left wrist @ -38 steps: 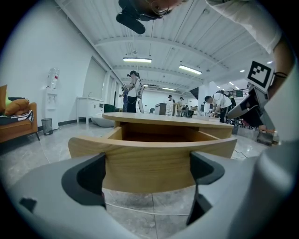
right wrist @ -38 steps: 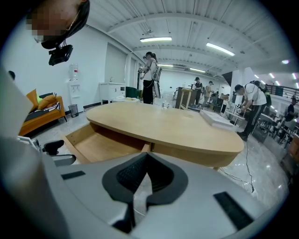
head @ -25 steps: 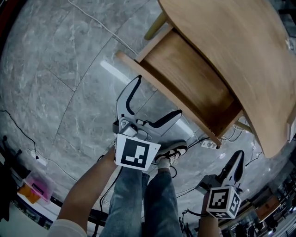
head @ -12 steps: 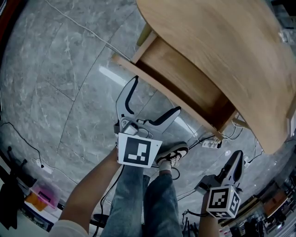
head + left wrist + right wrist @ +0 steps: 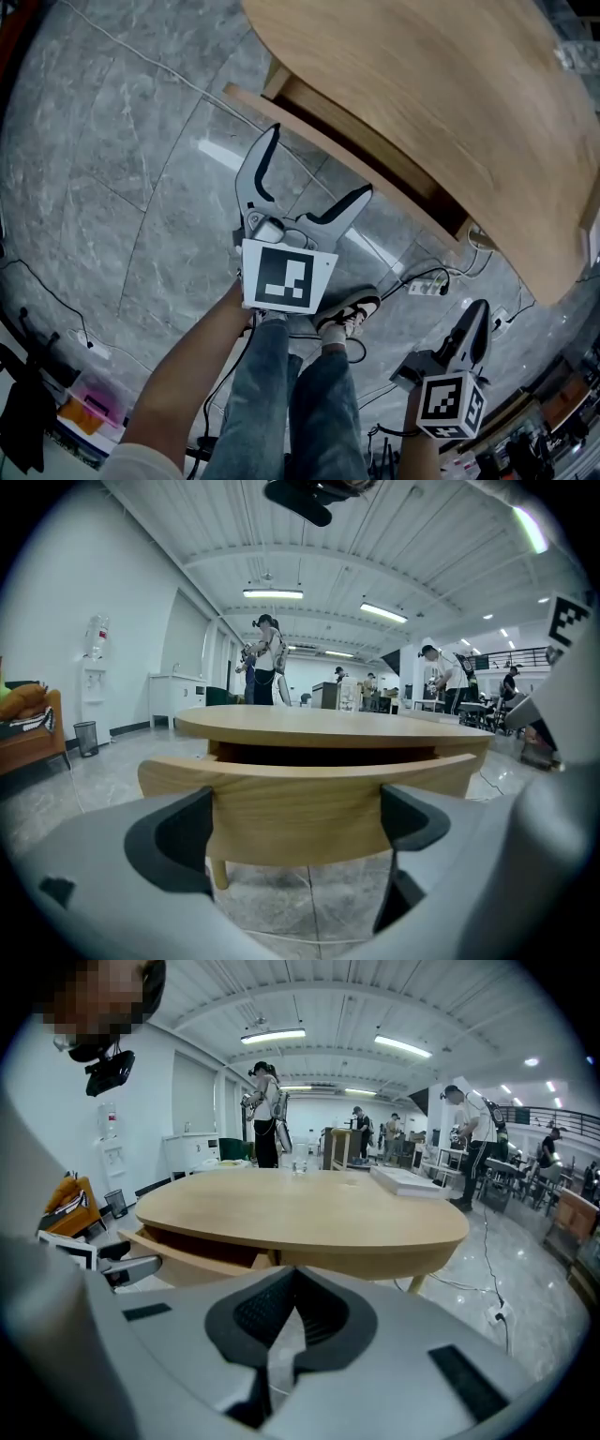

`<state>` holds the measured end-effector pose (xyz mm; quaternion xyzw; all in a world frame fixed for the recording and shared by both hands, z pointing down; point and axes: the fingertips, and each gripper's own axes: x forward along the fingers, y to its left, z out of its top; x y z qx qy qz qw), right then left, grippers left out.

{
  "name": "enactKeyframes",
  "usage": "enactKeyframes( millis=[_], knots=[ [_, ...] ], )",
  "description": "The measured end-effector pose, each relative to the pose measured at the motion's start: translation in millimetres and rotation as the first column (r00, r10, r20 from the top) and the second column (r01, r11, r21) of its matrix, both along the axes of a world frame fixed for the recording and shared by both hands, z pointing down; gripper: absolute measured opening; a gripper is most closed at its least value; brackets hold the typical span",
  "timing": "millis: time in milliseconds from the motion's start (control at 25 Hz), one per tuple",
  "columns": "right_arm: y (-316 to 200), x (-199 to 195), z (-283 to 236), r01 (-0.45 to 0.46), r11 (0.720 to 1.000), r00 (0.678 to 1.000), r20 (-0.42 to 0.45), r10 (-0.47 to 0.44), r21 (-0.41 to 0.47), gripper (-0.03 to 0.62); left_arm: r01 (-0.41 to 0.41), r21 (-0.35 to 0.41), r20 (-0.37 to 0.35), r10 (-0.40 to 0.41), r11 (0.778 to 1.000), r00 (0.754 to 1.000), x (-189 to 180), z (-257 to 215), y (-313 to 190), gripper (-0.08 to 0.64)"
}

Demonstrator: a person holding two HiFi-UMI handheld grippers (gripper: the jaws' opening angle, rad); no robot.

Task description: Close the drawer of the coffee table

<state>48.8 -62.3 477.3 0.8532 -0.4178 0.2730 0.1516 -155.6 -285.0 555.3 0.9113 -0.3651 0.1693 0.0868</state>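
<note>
Wooden curved-front drawer (image 5: 300, 808) under smooth oval coffee table (image 5: 422, 94)

You have the coffee table (image 5: 450, 112) standing on grey marble floor (image 5: 112, 187), a white power strip (image 5: 427, 280) lying near its leg

Looks like an open lab hall: grey marble floor (image 5: 103, 169), ceiling strip lights (image 5: 272, 593), water dispenser (image 5: 94, 677) far left, people (image 5: 265, 658) standing far off (one wearing headgear).

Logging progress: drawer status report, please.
Left hand-held gripper open, at the drawer. Right hand-held gripper shut, empty. The drawer partly open. Nothing visible blocking it.
</note>
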Motion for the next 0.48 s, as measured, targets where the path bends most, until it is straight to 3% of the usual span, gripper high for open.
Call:
enactKeyframes(
  millis=[480],
  knots=[
    [10.2,20.0,0.9,-0.050,0.999,0.999,0.001,0.050,0.002,0.000,0.015,0.018,-0.021,-0.014,1.000,1.000,29.1,-1.2,-26.9,0.563]
  ],
)
